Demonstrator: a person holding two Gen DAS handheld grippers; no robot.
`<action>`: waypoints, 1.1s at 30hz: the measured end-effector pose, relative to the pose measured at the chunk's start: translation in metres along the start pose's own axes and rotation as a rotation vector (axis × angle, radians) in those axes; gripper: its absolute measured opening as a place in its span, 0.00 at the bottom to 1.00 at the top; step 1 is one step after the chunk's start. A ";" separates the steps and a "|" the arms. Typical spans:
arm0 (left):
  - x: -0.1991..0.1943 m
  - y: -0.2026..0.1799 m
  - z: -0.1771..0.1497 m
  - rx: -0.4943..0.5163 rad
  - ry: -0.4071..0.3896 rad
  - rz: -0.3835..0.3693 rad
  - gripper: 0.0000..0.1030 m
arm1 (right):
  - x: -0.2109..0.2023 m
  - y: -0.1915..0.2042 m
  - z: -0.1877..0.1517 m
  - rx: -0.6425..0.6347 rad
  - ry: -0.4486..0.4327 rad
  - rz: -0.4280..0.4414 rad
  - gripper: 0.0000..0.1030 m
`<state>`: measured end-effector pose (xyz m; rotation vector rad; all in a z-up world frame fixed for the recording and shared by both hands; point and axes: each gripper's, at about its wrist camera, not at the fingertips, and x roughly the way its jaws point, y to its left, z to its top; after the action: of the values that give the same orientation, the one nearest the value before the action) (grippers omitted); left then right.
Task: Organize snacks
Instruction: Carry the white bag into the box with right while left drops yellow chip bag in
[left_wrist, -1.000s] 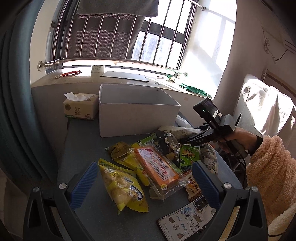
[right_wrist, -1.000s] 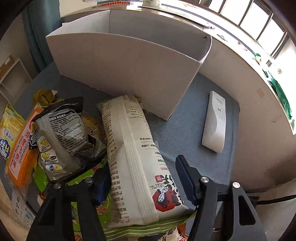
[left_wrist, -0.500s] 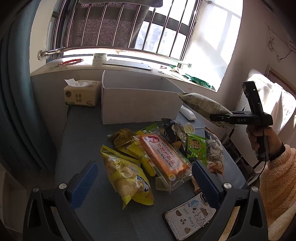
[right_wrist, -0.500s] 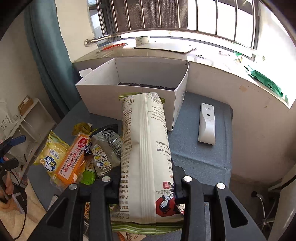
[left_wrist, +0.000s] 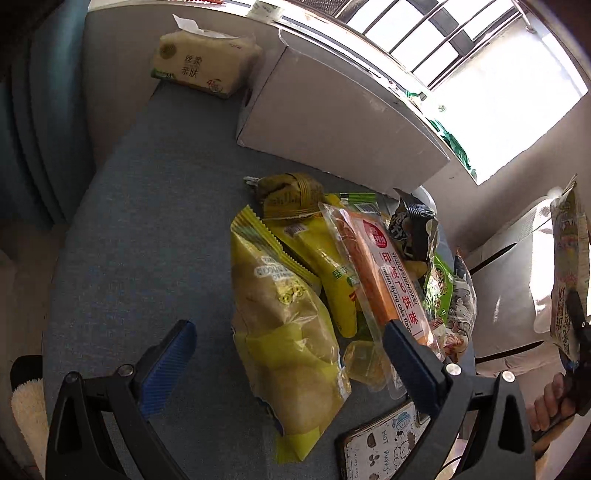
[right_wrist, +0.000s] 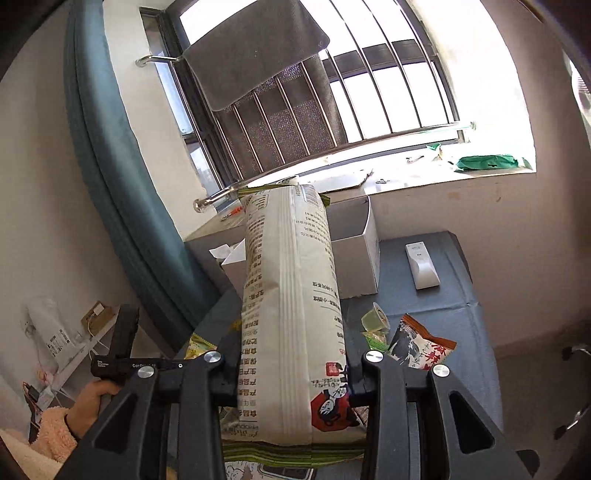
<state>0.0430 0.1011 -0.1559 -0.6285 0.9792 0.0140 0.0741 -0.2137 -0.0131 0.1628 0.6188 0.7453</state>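
My right gripper (right_wrist: 291, 373) is shut on a long beige snack bag (right_wrist: 288, 295) and holds it in the air, pointing toward the white cardboard box (right_wrist: 354, 251). The same bag (left_wrist: 569, 266) shows at the right edge of the left wrist view, well above the table. My left gripper (left_wrist: 286, 328) is open and hangs low over the snack pile. A yellow chip bag (left_wrist: 280, 295) lies beneath it, between the blue pads and untouched. An orange flying-cake pack (left_wrist: 384, 273) lies by the right finger.
The white box (left_wrist: 332, 122) stands at the far side of the blue-grey table (left_wrist: 147, 221), a tissue pack (left_wrist: 203, 66) to its left. A white remote (right_wrist: 421, 266), a jelly cup (right_wrist: 375, 319) and an orange-black packet (right_wrist: 417, 347) lie right of the pile. A phone (left_wrist: 384, 443) lies near the front edge.
The right gripper closed on the long beige bag and lifted it off the pile, up and away. The left gripper dropped closer to the snacks and tilted downward.
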 end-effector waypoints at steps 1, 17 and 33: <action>0.003 0.000 0.000 -0.001 0.006 -0.003 0.96 | -0.002 -0.001 -0.004 0.008 0.004 0.011 0.39; -0.094 -0.033 -0.002 0.177 -0.345 -0.051 0.33 | 0.019 0.006 -0.005 0.035 0.030 0.014 0.39; -0.075 -0.130 0.176 0.337 -0.459 0.026 0.34 | 0.167 -0.001 0.124 0.058 0.091 -0.157 0.39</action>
<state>0.1720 0.1020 0.0359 -0.2812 0.5268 0.0147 0.2419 -0.0921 0.0090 0.1324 0.7317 0.5856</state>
